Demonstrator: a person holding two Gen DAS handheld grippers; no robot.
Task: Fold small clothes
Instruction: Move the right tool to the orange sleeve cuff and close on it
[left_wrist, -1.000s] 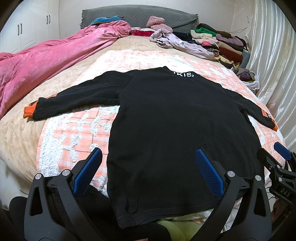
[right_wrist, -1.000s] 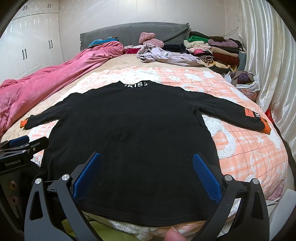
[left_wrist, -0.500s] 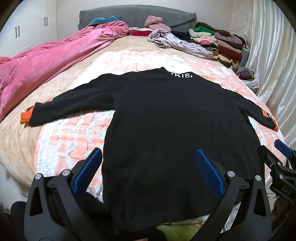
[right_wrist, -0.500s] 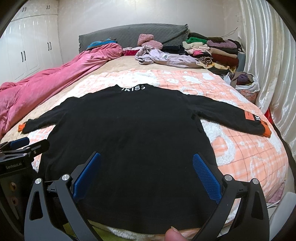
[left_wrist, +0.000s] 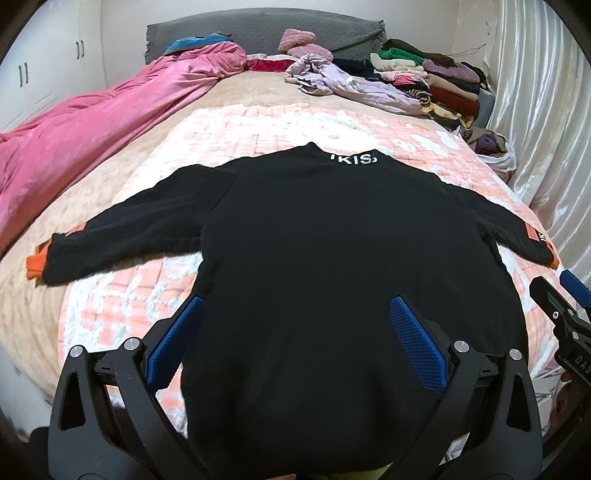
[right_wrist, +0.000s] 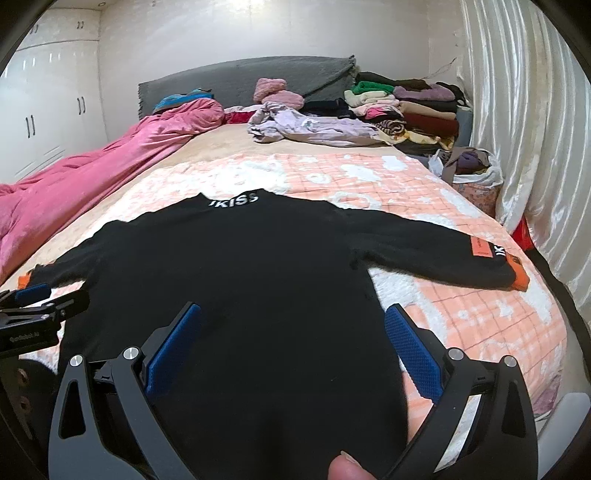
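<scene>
Blue ribbed pads are seen spread wide on the left claw (left_wrist: 295, 332), released above the lower body of the black sweater (left_wrist: 332, 258). The right claw (right_wrist: 291, 336) is likewise held open, nothing gripped, over the same garment's hem area. The sweater is laid flat, collar lettering away from the cameras, both sleeves stretched outward with orange cuffs (right_wrist: 519, 275) at their ends. It is spread on a peach-and-white checked blanket (right_wrist: 461, 317) covering the bed. A pink quilt (left_wrist: 92, 125) is bunched along the left side; stacked folded clothes (right_wrist: 410, 110) are piled near the grey headboard (left_wrist: 258, 33).
</scene>
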